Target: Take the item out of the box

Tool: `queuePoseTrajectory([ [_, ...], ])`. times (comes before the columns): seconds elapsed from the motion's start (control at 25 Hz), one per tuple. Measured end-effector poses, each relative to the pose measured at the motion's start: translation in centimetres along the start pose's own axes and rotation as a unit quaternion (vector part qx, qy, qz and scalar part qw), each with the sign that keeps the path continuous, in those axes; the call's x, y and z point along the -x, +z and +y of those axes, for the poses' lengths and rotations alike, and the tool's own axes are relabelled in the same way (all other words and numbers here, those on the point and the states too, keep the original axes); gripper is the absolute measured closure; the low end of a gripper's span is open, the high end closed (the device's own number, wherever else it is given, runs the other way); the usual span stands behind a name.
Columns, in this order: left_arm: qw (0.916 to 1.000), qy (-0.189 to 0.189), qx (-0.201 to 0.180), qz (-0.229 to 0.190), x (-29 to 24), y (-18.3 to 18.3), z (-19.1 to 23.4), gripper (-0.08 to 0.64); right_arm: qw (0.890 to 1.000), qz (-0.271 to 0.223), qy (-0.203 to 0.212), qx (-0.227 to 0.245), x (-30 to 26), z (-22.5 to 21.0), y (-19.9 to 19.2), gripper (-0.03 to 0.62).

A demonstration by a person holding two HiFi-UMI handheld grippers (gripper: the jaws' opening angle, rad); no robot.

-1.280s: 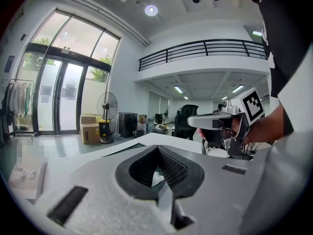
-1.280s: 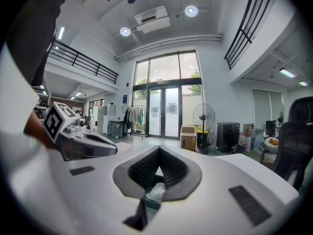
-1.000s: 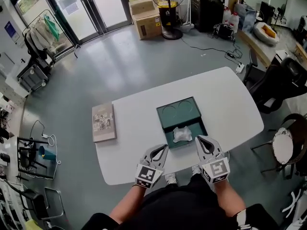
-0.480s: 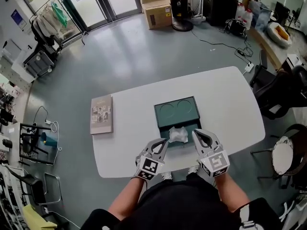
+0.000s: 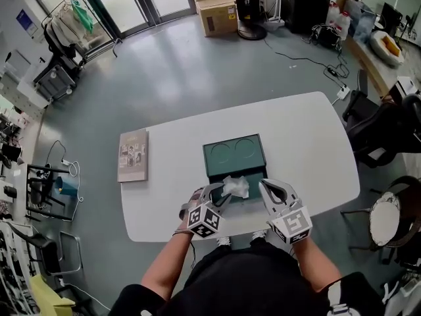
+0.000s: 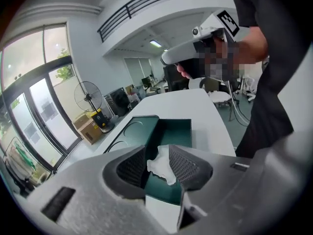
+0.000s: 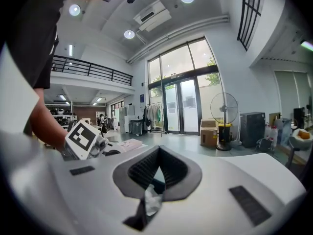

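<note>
An open dark green box point(image 5: 233, 160) lies in the middle of the white table point(image 5: 302, 130). A crumpled white item point(image 5: 235, 187) sits in its near compartment. My left gripper point(image 5: 216, 196) is at the box's near left corner. In the left gripper view its jaws point(image 6: 159, 163) are opening, with the white item point(image 6: 159, 164) between the pads point(image 6: 188, 166) and the box point(image 6: 168, 131) beyond. My right gripper point(image 5: 268, 191) hovers at the box's near right corner. In the right gripper view it point(image 7: 159, 153) is shut, with the white item point(image 7: 152, 200) showing below the jaws.
A flat book-like cover point(image 5: 133, 155) lies at the table's left end. Dark chairs point(image 5: 381, 127) stand to the right, and a round stool point(image 5: 385, 219) is at the near right. Cardboard boxes point(image 5: 220, 15) and a fan stand far across the floor.
My left gripper has turned and moved forward to the box's near edge, and it now stands at the white item. The right gripper has barely moved.
</note>
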State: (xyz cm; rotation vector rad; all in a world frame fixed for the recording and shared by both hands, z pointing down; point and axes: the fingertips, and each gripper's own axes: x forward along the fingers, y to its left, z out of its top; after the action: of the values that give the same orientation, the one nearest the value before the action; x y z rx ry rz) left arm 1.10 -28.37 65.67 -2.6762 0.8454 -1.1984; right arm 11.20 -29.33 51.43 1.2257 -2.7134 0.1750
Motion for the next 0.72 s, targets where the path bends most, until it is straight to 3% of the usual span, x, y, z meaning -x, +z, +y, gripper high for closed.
queuePoseTrajectory([
  [0.24,0.9954,-0.046,-0.063,0.056,-3.1,-0.6,-1.2,0.4,1.0,0.013,0.013,-0.007,0.2,-1.0,-1.2,0.586],
  [0.44,0.9845,-0.086,-0.111,0.106,-5.8,-1.8,-2.2,0.4,1.0,0.012,0.019,-0.009,0.0,-1.9,-1.7,0.586],
  [0.72,0.9693,-0.12,-0.136,0.166,-8.7,-3.7,-2.8,0.382,0.999,0.016,0.029,-0.016,0.0,-2.6,-2.4,0.586],
])
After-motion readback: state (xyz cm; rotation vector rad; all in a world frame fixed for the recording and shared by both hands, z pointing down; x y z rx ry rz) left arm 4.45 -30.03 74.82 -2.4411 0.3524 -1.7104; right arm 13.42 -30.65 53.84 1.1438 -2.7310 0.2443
